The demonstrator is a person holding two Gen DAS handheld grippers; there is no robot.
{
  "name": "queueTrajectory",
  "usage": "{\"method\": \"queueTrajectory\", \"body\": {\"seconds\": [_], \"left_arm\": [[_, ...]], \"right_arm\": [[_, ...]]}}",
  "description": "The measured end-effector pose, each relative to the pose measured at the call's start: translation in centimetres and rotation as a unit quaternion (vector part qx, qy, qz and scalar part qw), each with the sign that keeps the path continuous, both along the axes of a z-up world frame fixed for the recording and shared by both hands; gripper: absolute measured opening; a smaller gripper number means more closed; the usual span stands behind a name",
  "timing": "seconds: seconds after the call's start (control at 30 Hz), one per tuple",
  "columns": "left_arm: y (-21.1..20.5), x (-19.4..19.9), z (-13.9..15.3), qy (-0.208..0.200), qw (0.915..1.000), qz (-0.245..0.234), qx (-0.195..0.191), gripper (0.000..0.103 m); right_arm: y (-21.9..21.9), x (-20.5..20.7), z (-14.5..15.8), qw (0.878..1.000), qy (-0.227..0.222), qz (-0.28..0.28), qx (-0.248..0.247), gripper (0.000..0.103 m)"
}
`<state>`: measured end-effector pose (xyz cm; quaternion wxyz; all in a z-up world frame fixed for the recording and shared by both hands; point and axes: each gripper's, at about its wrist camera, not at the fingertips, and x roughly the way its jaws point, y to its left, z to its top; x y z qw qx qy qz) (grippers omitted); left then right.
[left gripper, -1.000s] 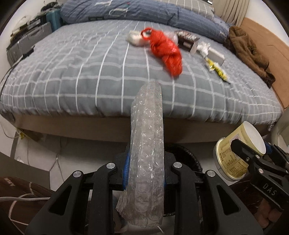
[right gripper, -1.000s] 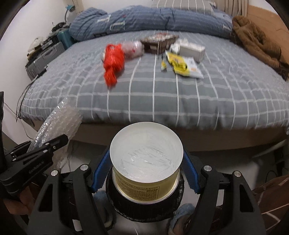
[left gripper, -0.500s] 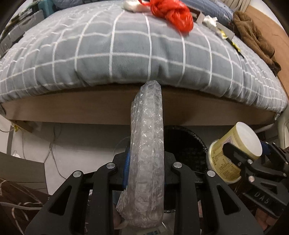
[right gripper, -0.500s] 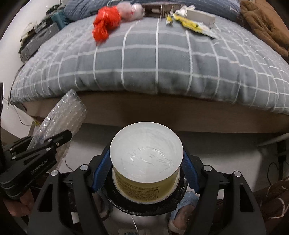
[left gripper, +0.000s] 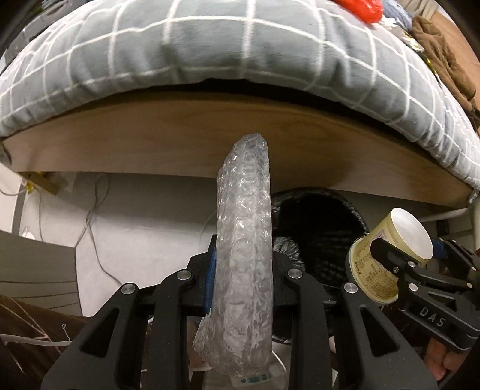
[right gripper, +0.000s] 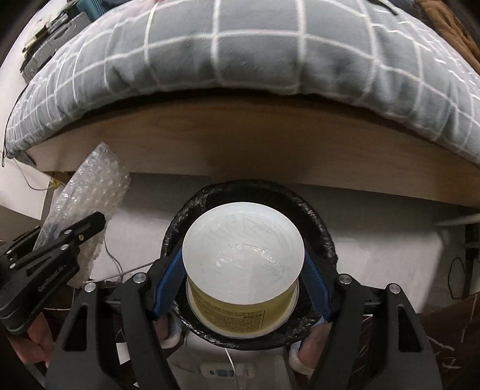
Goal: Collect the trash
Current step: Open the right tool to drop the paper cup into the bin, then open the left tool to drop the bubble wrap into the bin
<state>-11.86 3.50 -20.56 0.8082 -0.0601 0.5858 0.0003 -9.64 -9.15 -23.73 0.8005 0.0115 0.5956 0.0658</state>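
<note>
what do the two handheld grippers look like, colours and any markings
Both the left gripper and the right gripper are matte black with angular cut-out linkages, silver round screws at the pivots and blue pads inside the jaws. Each carries small white lettering on its side, too blurred to read with certainty.

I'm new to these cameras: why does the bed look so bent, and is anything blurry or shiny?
Left wrist view: the fisheye lens bows the bed frame into an arc; the bubble wrap glints; the red bag at the top is smeared. Right wrist view: same bowing; glare on the upturned white bottom of the cup; the quilt looks soft.
</note>
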Motion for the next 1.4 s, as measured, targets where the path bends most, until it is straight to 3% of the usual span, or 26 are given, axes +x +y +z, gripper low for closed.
{"method": "queueTrajectory", "body": {"seconds": [0.27,0.33,0.57,1.0,1.3,1.4], "left_arm": [[-0.4,-0.6,-0.6,0.005,1.0,-0.003,0.003,0.025],[-1.0,-0.6,-0.7,0.004,1.0,-0.008,0.003,0.025],[-4.2,0.7,-1.1,0.01,0.9992,-0.039,-0.002,0.025],[-12.0,1.4,-1.9,0.016,0.9945,-0.103,-0.007,0.025],[-14.6,1.1,-1.8,0.017,0.9909,-0.133,-0.009,0.025],[-15.0,1.0,-1.8,0.014,0.9904,-0.137,-0.001,0.03]], "right_arm": [[-0.3,0.3,-0.7,1.0,0.002,-0.004,-0.015,0.07],[-1.1,0.4,-0.6,1.0,-0.001,-0.012,-0.021,0.08],[-5.2,-0.4,-0.6,0.998,-0.015,-0.05,-0.037,0.092],[-10.8,-2.5,0.0,0.992,-0.022,-0.111,-0.055,0.095],[-13.2,-3.6,1.1,0.988,-0.044,-0.131,-0.066,0.095],[-13.5,-3.7,1.2,0.987,-0.047,-0.135,-0.069,0.095]]}}
